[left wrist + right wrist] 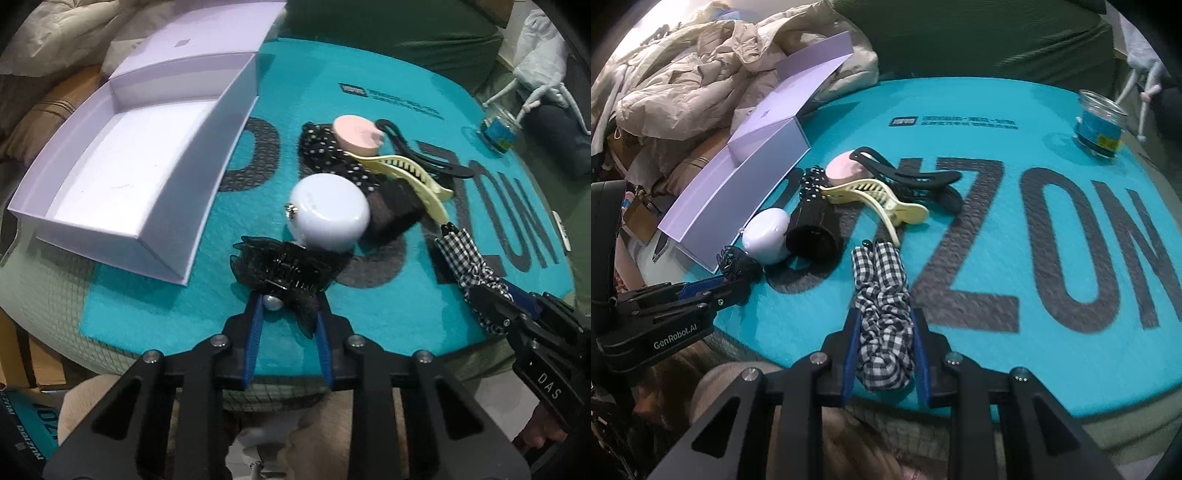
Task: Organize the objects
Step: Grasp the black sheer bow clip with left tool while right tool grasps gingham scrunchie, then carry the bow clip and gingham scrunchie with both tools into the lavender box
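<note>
Teal mat point(155, 310): white compact point(330, 211) behind black claw clip point(280, 275).

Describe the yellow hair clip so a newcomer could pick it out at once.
On the teal mat, right of the open white box, lies a pile of hair accessories. The yellow claw clip lies beside a black clip; it alone is pale yellow with comb-like teeth.

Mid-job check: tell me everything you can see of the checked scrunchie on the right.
The checked scrunchie is a black-and-white gingham fabric band, gathered and ruffled, squeezed into a long narrow bundle. It lies on the teal mat, running away from the camera toward the yellow claw clip, whose near tip reaches close to its far end. The right hand-held gripper is shut on its near part, blue pads pressing both sides. A small dark piece shows at its far end.
</note>
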The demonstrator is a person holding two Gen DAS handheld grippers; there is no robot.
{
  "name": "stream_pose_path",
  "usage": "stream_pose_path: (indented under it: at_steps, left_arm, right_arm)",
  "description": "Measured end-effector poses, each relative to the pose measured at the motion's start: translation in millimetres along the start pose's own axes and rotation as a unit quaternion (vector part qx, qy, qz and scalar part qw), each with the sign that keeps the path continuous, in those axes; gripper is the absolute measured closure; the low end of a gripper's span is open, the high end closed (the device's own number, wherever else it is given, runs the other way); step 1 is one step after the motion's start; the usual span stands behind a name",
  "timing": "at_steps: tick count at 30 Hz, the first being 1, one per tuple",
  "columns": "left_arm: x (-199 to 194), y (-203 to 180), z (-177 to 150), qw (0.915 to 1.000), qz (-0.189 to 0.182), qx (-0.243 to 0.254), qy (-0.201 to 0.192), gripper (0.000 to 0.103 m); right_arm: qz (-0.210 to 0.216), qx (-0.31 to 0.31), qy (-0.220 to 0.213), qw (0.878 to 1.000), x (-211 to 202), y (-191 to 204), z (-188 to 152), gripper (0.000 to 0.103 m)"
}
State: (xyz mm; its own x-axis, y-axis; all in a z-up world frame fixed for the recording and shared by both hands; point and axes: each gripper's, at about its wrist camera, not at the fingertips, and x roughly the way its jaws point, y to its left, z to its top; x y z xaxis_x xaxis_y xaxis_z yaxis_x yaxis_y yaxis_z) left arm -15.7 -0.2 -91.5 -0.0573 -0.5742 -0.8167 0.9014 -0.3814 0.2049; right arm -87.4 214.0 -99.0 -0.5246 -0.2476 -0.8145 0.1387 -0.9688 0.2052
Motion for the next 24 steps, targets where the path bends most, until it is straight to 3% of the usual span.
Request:
stream_pose_path:
  at_steps: [15,24]
  left_arm:
    - [-46,-47,-1,0.9957,-0.01,0.08,-0.045,0.078]
    - [-62,-52,3,0.9943,0.002,0.094,-0.05,0.078]
  right_arm:
    - [-0.03,0.028,-0.027,0.999,-46,-15,-6,0.077]
    - [-0.033,0.032,-0.041,0.998,-66,-15,-3,0.077]
